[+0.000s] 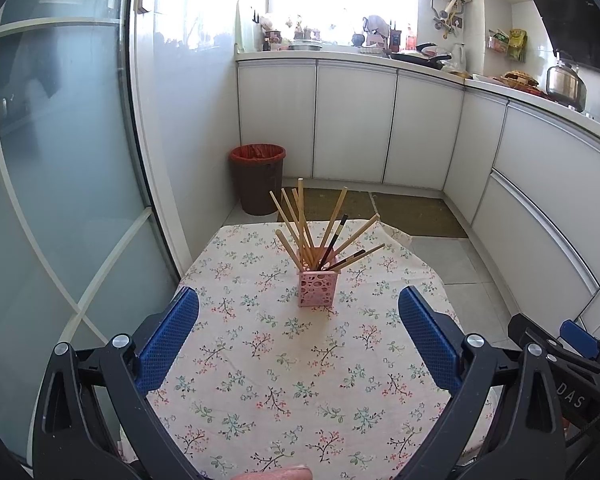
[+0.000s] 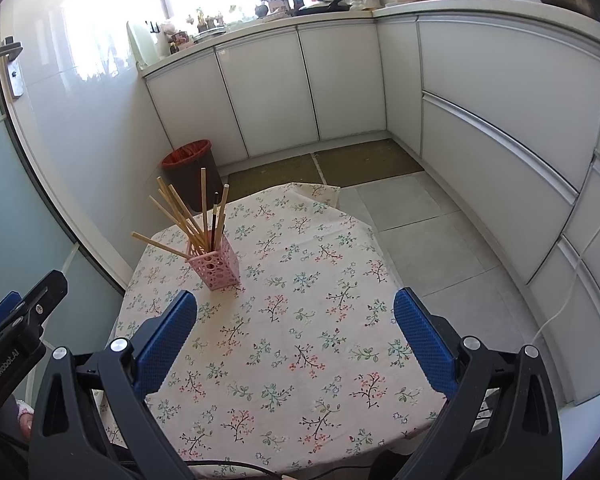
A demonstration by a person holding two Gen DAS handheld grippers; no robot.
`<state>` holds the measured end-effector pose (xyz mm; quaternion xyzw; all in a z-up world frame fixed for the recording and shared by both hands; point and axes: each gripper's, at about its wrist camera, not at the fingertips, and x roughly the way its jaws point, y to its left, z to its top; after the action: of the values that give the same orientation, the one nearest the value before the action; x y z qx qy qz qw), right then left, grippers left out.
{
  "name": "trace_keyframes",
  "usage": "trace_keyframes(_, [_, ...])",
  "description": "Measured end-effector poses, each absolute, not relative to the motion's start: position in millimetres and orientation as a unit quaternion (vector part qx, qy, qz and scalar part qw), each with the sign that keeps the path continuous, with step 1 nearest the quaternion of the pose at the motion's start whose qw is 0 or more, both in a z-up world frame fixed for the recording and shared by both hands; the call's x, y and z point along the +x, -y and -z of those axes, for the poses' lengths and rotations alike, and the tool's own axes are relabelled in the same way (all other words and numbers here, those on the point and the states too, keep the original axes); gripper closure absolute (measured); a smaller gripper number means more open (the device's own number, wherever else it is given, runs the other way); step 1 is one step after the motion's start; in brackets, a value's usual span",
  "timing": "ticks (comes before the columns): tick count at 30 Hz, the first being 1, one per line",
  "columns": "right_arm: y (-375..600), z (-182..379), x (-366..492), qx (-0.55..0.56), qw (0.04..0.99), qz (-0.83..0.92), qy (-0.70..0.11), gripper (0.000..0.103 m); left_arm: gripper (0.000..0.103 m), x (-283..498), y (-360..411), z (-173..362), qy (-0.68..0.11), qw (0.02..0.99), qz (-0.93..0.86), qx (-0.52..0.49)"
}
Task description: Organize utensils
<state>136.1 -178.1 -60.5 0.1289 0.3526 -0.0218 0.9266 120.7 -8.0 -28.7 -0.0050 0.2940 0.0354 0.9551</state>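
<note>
A pink perforated holder (image 1: 317, 288) (image 2: 216, 267) stands upright on the floral tablecloth (image 1: 284, 360) (image 2: 300, 320). Several wooden chopsticks (image 1: 300, 224) (image 2: 180, 210) and two dark ones fan out of it. My left gripper (image 1: 299, 300) hangs open over the near half of the table, the holder just beyond the gap between its blue pads. My right gripper (image 2: 295, 304) is open too, right of the holder and nearer than it, nothing between its fingers. Each gripper shows at the other view's edge.
A dark bin with a red liner (image 1: 258, 178) (image 2: 192, 168) stands on the floor behind the table. White cabinets (image 1: 356, 124) (image 2: 500, 120) line the back and right under a cluttered counter. A glass door (image 1: 60, 160) closes the left side.
</note>
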Motion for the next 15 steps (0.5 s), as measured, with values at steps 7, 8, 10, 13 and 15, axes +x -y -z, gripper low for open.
trace_keyframes(7, [177.3,60.1,134.5,0.128,0.927,0.021,-0.352,0.007,0.007,120.8,8.2,28.9,-0.294,0.955,-0.035,-0.005])
trace_keyframes(8, [177.2,60.0,134.9,0.128,0.927,0.021,-0.352,0.007,0.007,120.8,8.1,28.7,-0.294,0.955,-0.036,-0.005])
trace_keyframes(10, [176.8,60.2,134.4,0.128,0.927,0.021,-0.352,0.007,0.007,120.9,7.8,29.3,-0.295,0.955,-0.036,-0.006])
trace_keyframes(13, [176.9,60.1,134.7,0.128,0.927,0.021,-0.352,0.007,0.007,120.2,7.9,30.7,-0.296,0.954,-0.037,-0.007])
trace_keyframes(15, [177.1,60.2,134.7,0.128,0.927,0.022,-0.352,0.007,0.007,120.0,8.0,30.9,-0.297,0.954,-0.037,-0.007])
